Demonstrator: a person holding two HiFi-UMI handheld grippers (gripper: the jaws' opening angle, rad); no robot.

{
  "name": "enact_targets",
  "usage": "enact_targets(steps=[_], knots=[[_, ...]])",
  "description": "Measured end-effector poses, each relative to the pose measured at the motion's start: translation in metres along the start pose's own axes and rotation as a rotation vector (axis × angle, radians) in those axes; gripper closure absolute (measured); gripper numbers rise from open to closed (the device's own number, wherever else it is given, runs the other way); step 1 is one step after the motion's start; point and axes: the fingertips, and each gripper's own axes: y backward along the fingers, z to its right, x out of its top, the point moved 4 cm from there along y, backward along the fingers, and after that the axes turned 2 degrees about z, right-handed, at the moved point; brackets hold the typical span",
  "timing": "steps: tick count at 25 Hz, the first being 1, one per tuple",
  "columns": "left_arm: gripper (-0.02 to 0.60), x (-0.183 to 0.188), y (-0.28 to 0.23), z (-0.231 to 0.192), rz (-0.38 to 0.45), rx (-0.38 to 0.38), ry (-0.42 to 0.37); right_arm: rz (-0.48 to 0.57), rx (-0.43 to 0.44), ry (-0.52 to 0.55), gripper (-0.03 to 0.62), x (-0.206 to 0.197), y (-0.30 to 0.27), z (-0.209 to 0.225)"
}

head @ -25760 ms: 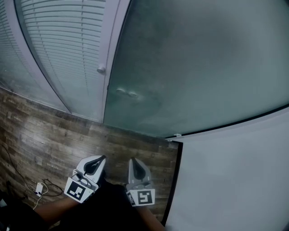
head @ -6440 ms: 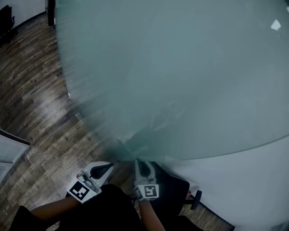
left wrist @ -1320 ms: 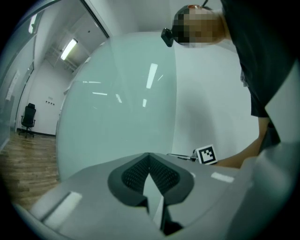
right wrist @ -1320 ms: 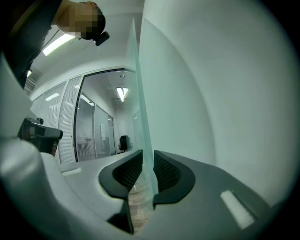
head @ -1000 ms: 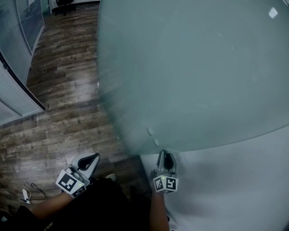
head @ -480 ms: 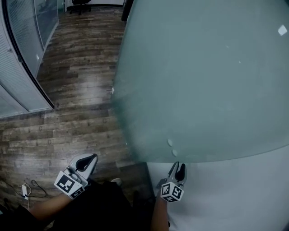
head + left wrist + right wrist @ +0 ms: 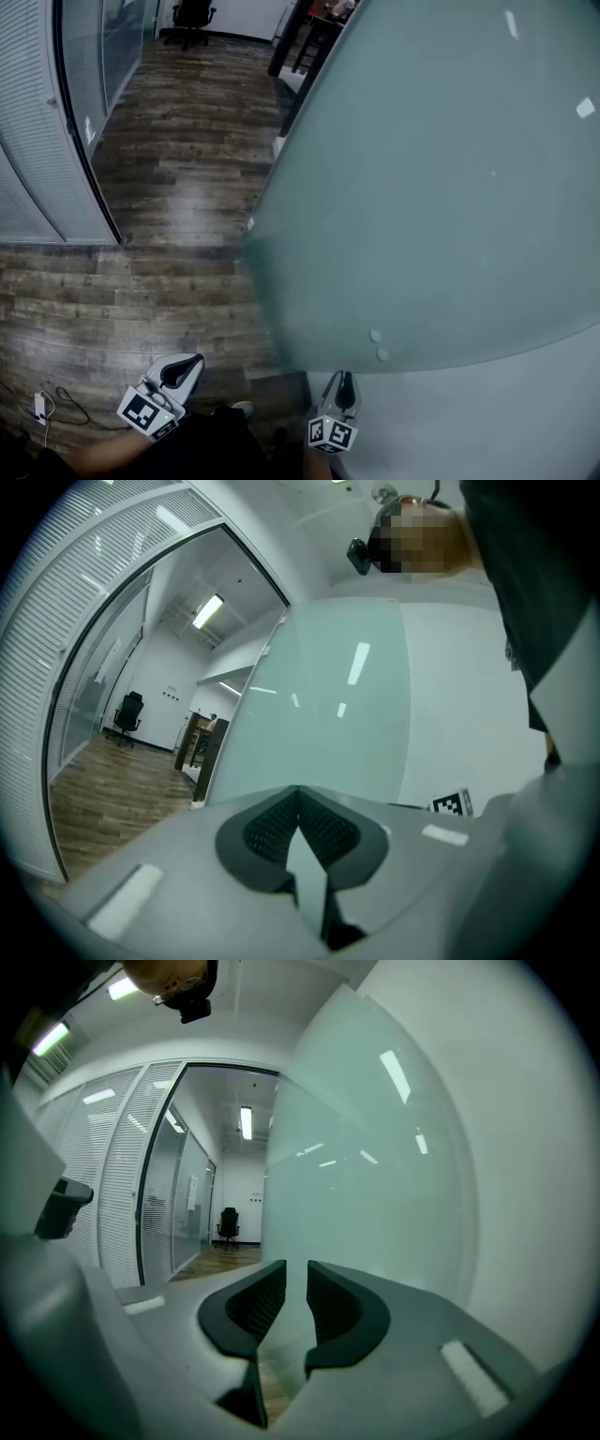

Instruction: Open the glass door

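Observation:
The frosted glass door (image 7: 441, 187) stands swung open and fills the right of the head view; two small round fittings (image 7: 376, 336) sit near its lower edge. My right gripper (image 7: 343, 377) hangs just below those fittings, apart from the glass. Its jaws have just been closing and stand a narrow gap apart with nothing between them. In the right gripper view the door (image 7: 366, 1176) rises ahead of the right gripper (image 7: 296, 1265). My left gripper (image 7: 195, 359) is at the lower left over the floor, shut and empty, with the door (image 7: 319, 714) beyond the left gripper (image 7: 298, 794).
A glazed partition with blinds (image 7: 37, 112) and a dark frame (image 7: 84, 141) lines the left. Wooden floor (image 7: 169, 187) runs back to an office chair (image 7: 192, 14) and a dark desk (image 7: 305, 42). A cable with a plug (image 7: 39, 405) lies lower left. A white wall (image 7: 487, 412) is right.
The door has swung further away to the right, showing more of the corridor. My right gripper has dropped back from the door's fittings. The left gripper stays at the lower left.

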Motion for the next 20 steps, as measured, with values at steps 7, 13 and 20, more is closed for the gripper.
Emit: enact_targets(steps=[7,13,20], knots=[[0.581,0.037,0.059,-0.046,0.106,0.056,0.01,0.005,0.21,-0.045,0.591,0.015,-0.026,-0.137],[0.581,0.04,0.111,-0.093,0.108,0.203,-0.043,0.015,0.435,-0.058,0.592,0.029,-0.04,-0.236],[0.581,0.06,0.141,-0.118,0.165,0.378,-0.077,0.007,0.705,-0.04,0.592,0.044,-0.05,-0.341]])
